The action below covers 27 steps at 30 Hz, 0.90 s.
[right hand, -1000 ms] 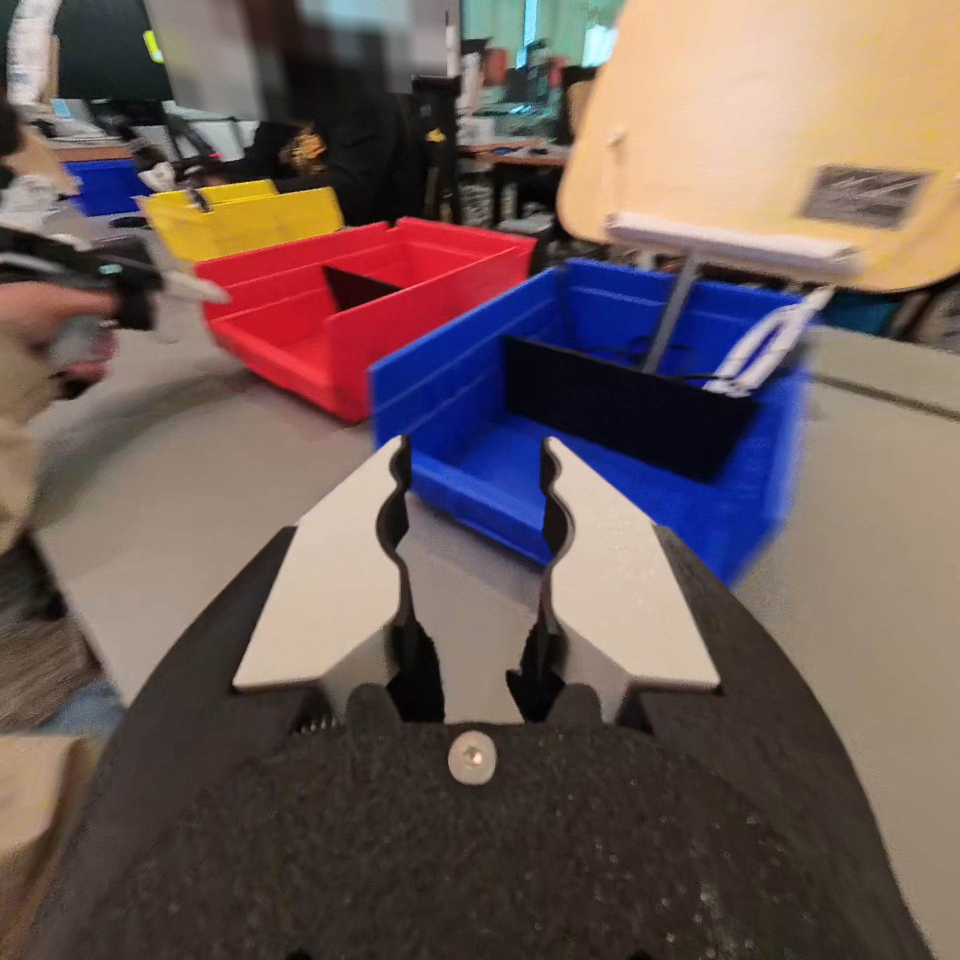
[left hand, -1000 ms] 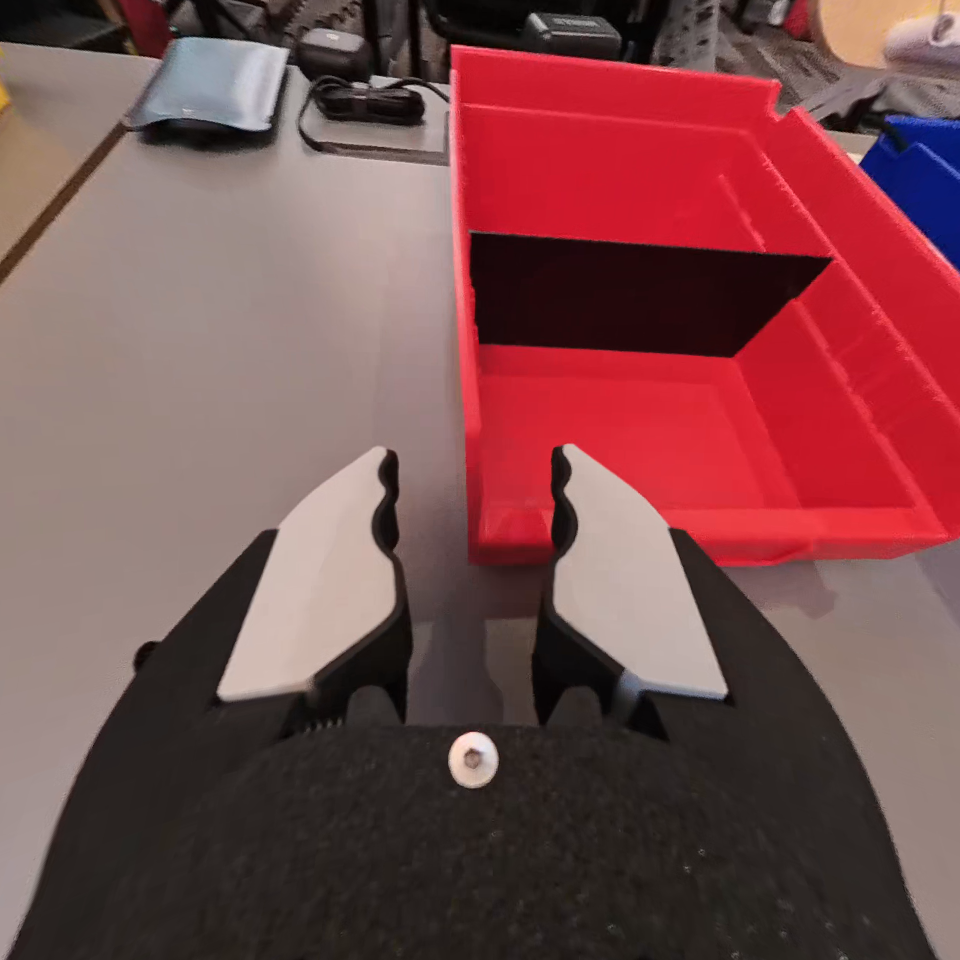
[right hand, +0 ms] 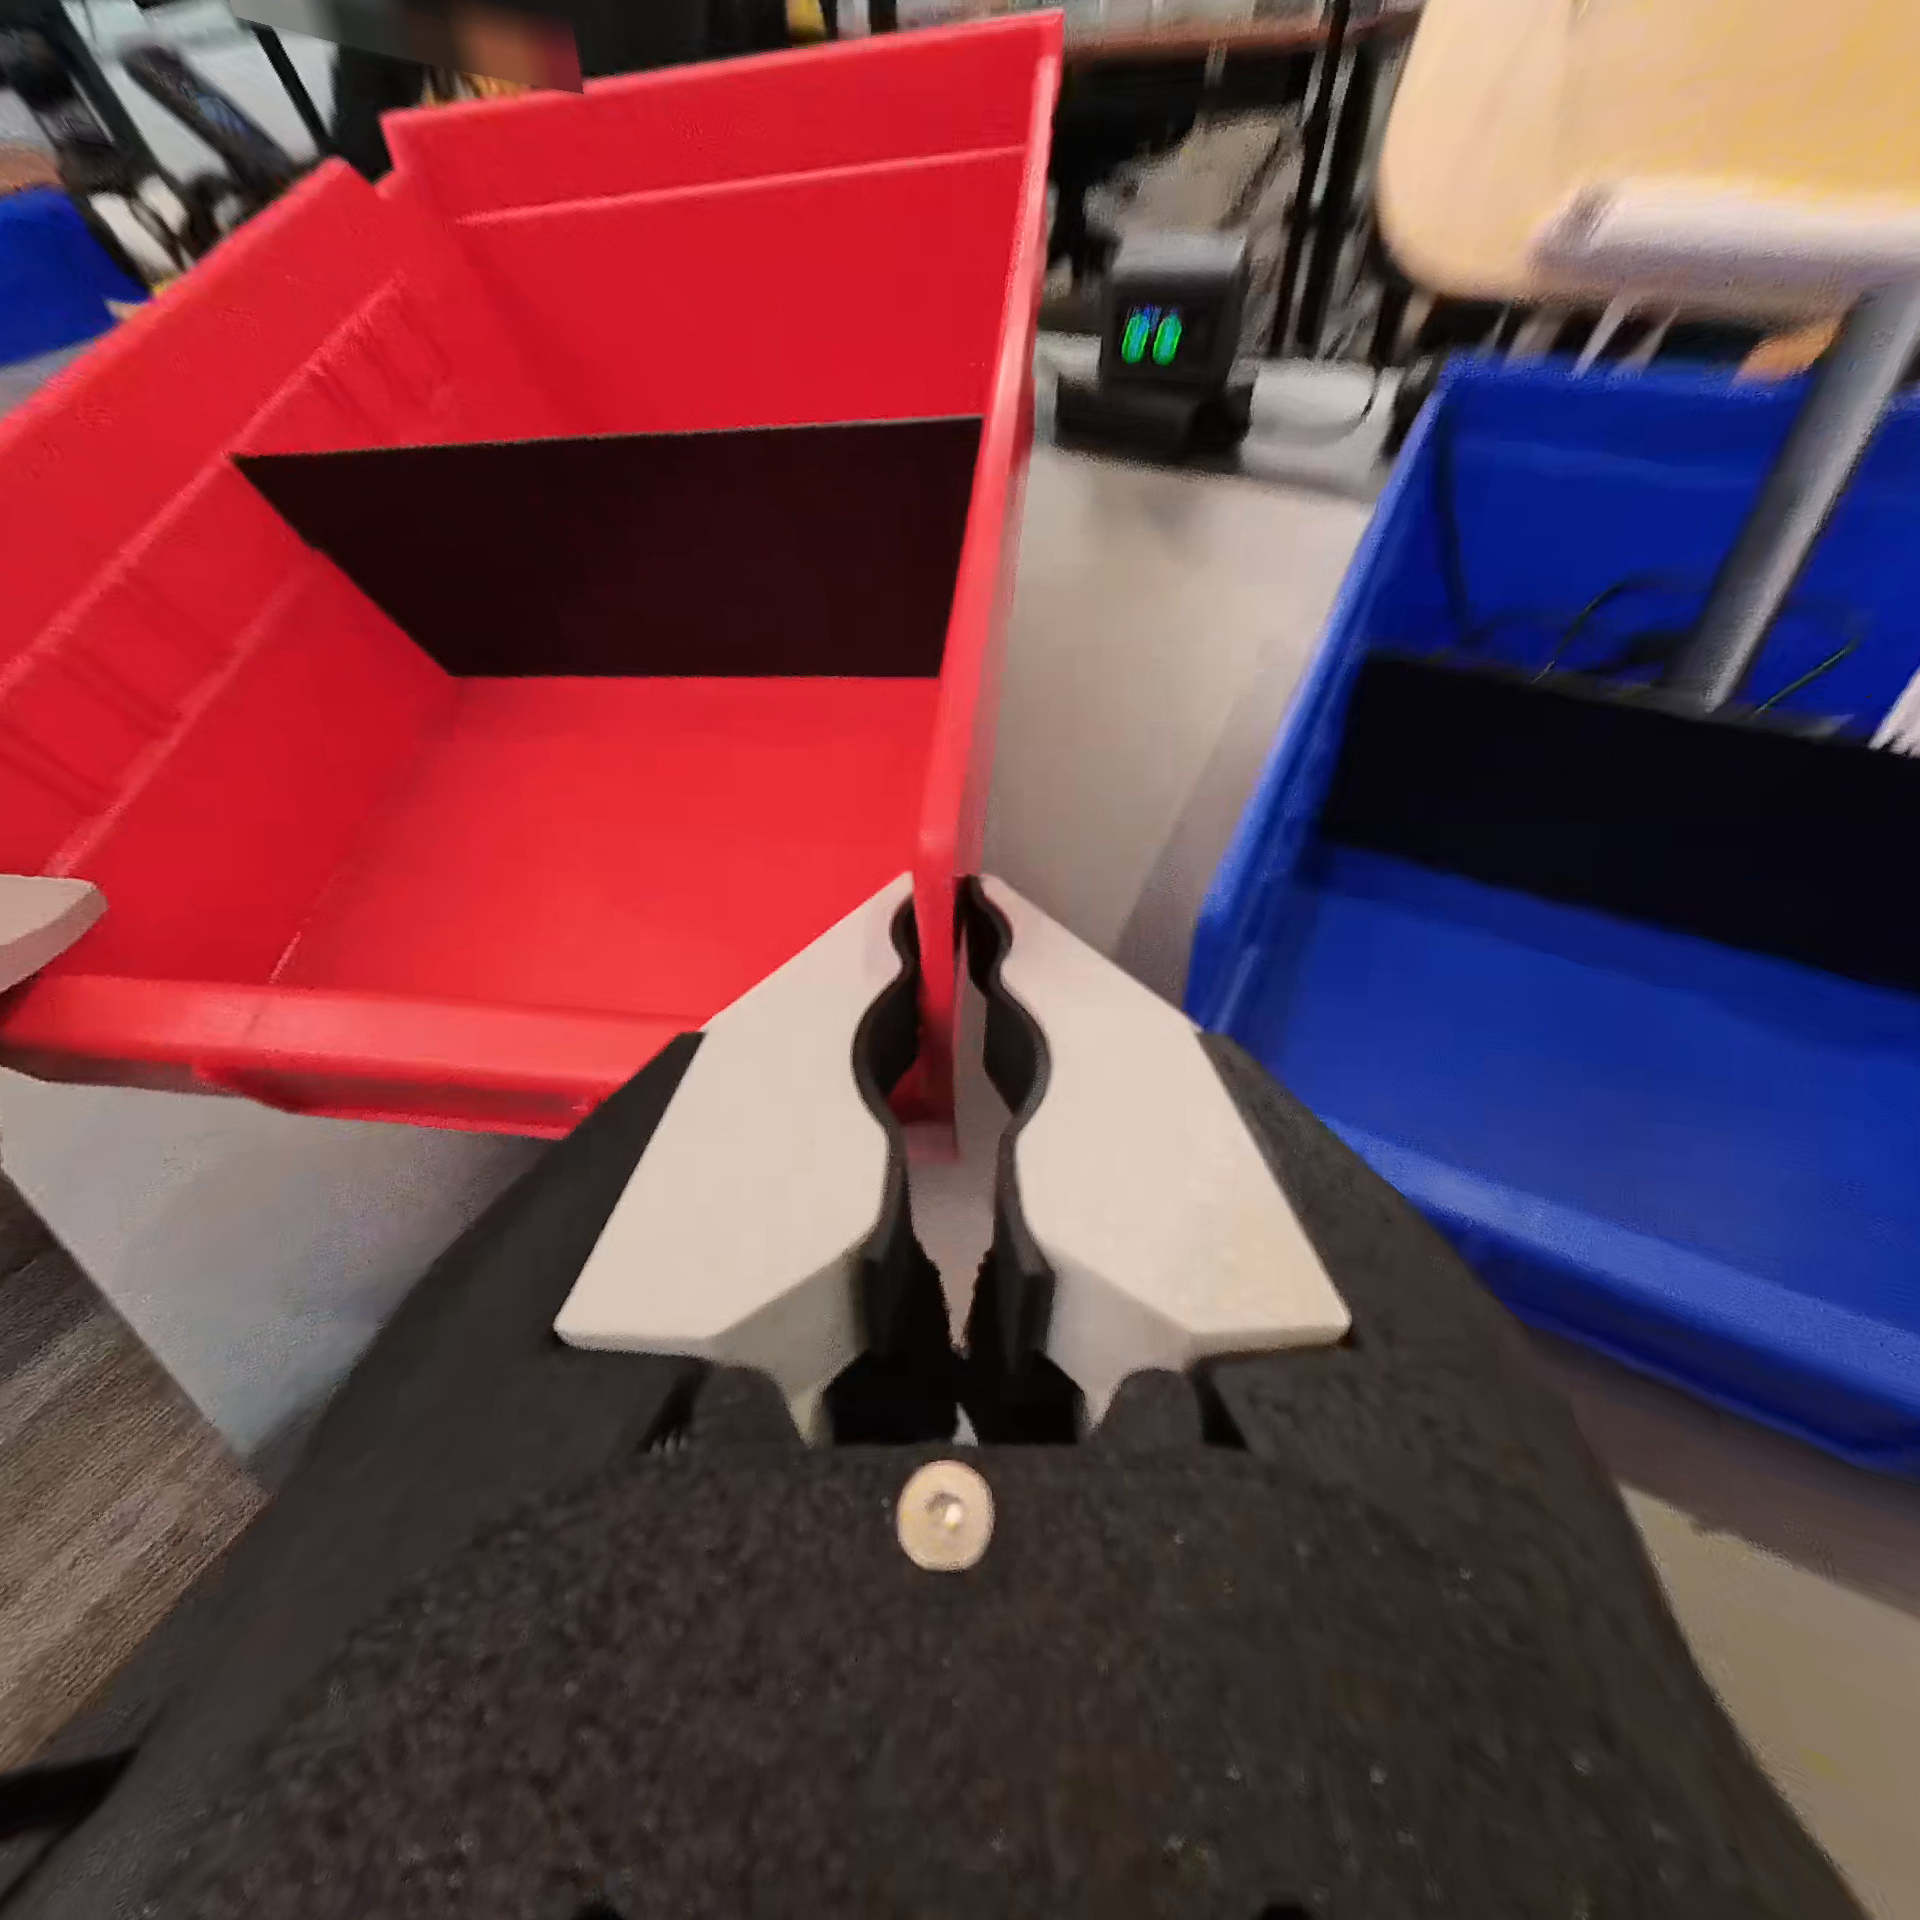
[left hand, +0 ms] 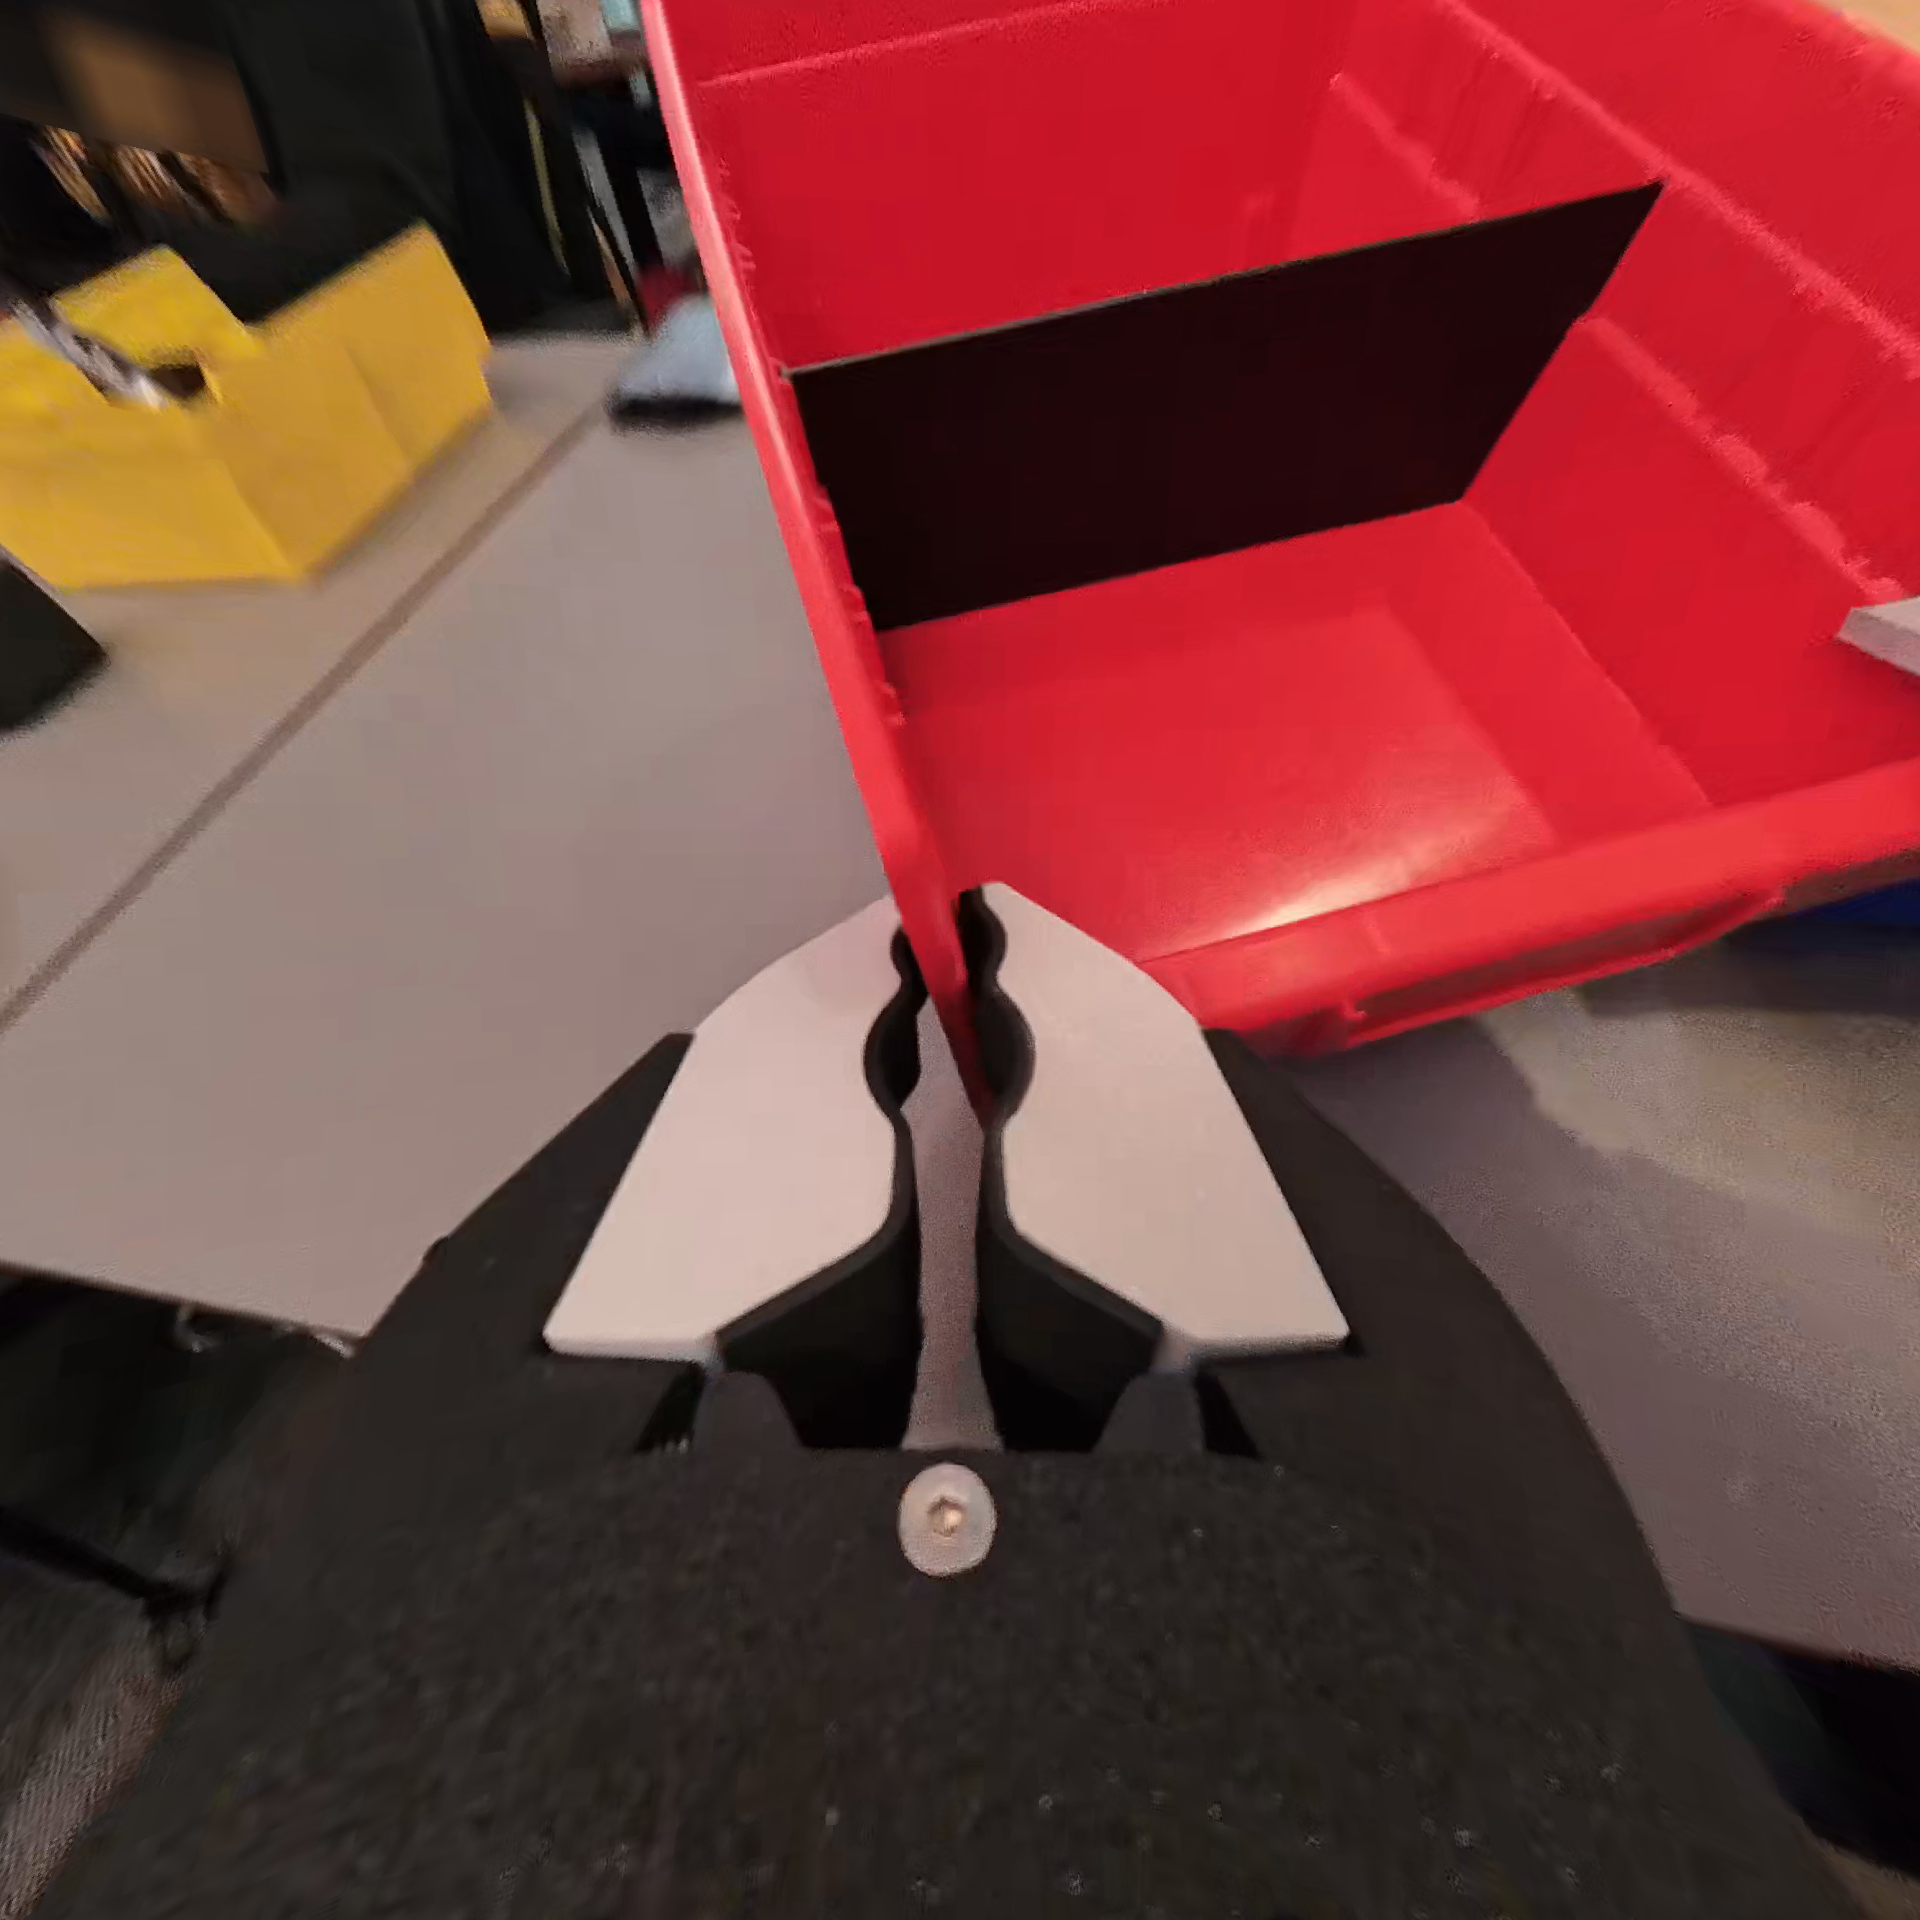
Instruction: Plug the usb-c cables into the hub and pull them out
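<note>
No usb-c cable or hub can be made out. A red bin (left hand: 1247, 748) with a black divider (left hand: 1195, 416) is empty in its near compartment. My left gripper (left hand: 940, 914) is shut on the bin's left side wall near the front corner. My right gripper (right hand: 940, 894) is shut on the right side wall of the same red bin (right hand: 623, 810). A fingertip of each gripper shows at the edge of the other's view: the right one's (left hand: 1886, 644) and the left one's (right hand: 42, 920). I cannot tell whether the bin rests on the table.
A blue bin (right hand: 1558, 1091) with a black divider stands close to the right of the red one, with thin dark cables in its far compartment. A yellow bin (left hand: 208, 468) sits at the far left on the grey table (left hand: 468, 883). The table's near edge and the floor show below. One gripper's finger ends stand about 20 cm off the other's.
Both grippers were open and away from the bin. Now each has moved in and shut on one side wall of the red bin.
</note>
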{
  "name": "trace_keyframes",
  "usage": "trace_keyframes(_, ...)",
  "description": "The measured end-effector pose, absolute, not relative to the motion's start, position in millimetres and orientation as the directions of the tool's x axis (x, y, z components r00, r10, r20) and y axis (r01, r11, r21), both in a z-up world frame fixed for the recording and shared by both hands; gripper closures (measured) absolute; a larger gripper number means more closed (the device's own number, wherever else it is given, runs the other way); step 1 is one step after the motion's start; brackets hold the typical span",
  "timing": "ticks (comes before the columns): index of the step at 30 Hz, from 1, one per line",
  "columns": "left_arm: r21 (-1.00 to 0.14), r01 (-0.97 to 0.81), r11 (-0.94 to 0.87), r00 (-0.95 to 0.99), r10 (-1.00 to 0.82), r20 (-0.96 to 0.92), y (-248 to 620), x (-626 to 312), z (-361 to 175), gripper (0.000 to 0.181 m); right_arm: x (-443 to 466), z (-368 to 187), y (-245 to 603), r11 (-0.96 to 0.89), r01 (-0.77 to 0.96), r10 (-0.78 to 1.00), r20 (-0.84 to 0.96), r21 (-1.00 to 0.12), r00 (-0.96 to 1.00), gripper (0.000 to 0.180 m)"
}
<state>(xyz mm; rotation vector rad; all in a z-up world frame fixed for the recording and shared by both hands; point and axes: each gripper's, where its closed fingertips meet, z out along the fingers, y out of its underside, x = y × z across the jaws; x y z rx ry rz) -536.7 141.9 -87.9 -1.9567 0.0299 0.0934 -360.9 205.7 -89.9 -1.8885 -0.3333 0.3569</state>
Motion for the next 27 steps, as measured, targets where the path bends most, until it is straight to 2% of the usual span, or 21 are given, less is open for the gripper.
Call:
trace_keyframes(4,-0.974,-0.111,-0.198,0.994,-0.009,-0.111,144.4,-491.9,-30.5,0.175,-316.9,-19.4,196.0,-0.129,0.049,0.362,-0.001,-0.99,0.932,0.176)
trace_keyframes(7,-0.985,-0.143,-0.094,0.984,-0.123,-0.131,160.6,-428.5,2.3,0.175,-254.2,22.9,192.4,-0.035,0.048,0.278,0.036,-0.998,0.96,0.176)
trace_keyframes(10,-0.992,-0.125,-0.021,0.96,-0.257,-0.115,179.7,-342.7,18.8,0.175,-168.1,39.6,190.0,-0.016,0.03,0.16,0.027,-0.999,0.987,0.176)
trace_keyframes(13,-0.994,-0.095,-0.045,0.911,-0.408,-0.069,195.5,-242.8,13.2,0.175,-70.4,41.3,179.2,-0.021,0.048,0.01,0.048,-0.999,0.999,0.176)
trace_keyframes(17,-0.988,-0.109,-0.111,0.828,-0.559,-0.029,199.8,-110.6,-13.2,0.173,60.2,15.9,160.8,-0.135,0.01,-0.162,0.032,-0.991,0.986,0.176)
trace_keyframes(21,-0.969,-0.162,-0.189,0.799,-0.601,-0.017,206.0,-23.7,-62.6,0.172,156.7,-50.0,164.3,-0.334,-0.01,-0.224,0.07,-0.942,0.972,0.175)
trace_keyframes(24,-0.953,-0.163,-0.255,0.812,-0.583,0.017,217.8,-11.8,-91.0,0.171,172.7,-107.1,181.2,-0.421,-0.159,-0.171,-0.095,-0.893,0.981,0.176)
trace_keyframes(27,-0.925,-0.207,-0.319,0.812,-0.583,0.019,224.1,-12.6,-119.7,0.17,170.7,-139.7,193.0,-0.479,-0.155,-0.132,-0.104,-0.864,0.986,0.176)
